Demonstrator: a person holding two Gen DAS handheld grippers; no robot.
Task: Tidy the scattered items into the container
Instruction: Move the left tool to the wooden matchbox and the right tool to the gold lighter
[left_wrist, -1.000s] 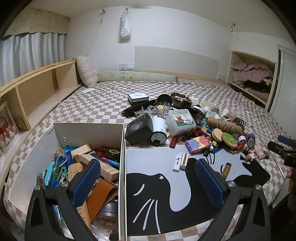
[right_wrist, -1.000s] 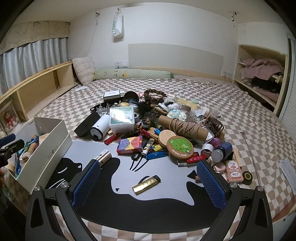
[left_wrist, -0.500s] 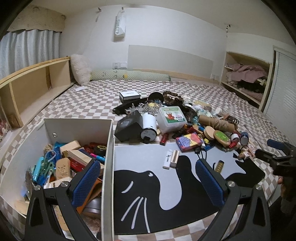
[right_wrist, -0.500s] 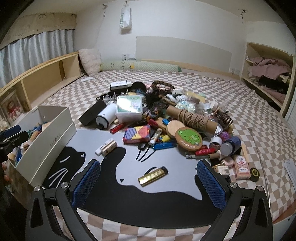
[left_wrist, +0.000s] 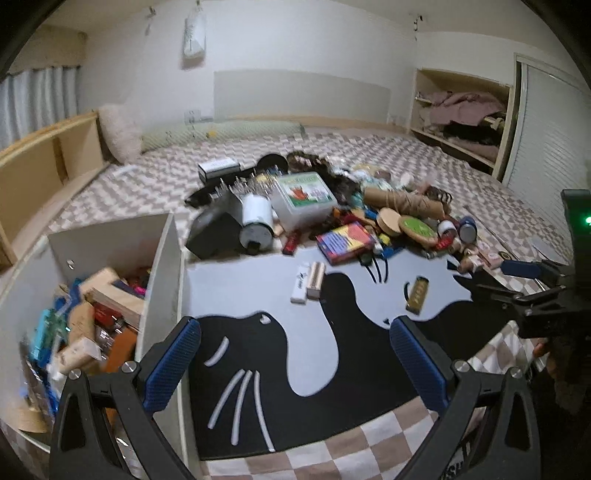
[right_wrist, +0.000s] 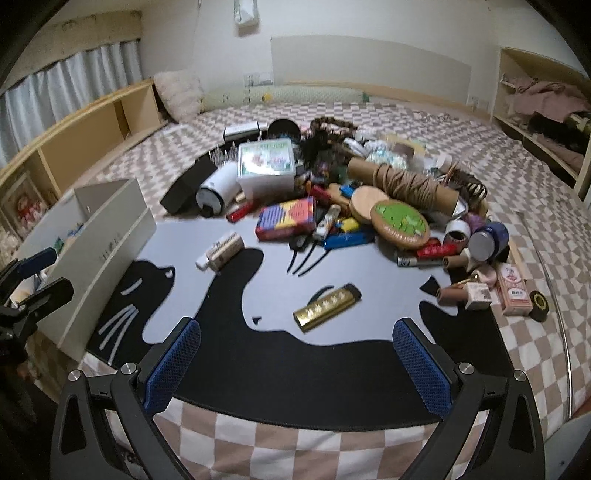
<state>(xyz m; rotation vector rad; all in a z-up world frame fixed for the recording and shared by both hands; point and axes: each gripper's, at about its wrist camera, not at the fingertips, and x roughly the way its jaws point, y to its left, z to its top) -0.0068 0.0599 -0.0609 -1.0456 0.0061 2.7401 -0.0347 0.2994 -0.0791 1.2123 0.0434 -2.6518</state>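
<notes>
A white box holding several small items stands at the left of a grey and black cat mat; the box also shows in the right wrist view. A pile of scattered items lies at the mat's far edge. A gold lighter lies alone on the mat, just ahead of my right gripper, which is open and empty. A small wooden block and a white stick lie mid-mat. My left gripper is open and empty, over the mat beside the box's right wall.
The mat lies on a bed with a checkered cover. Wooden shelves run along the left. A closet shelf with clothes stands at the far right. The right gripper shows at the right edge of the left wrist view.
My left gripper has swung right, from above the box to over the mat. My right gripper has moved forward and lower toward the gold lighter. Both stay open.
</notes>
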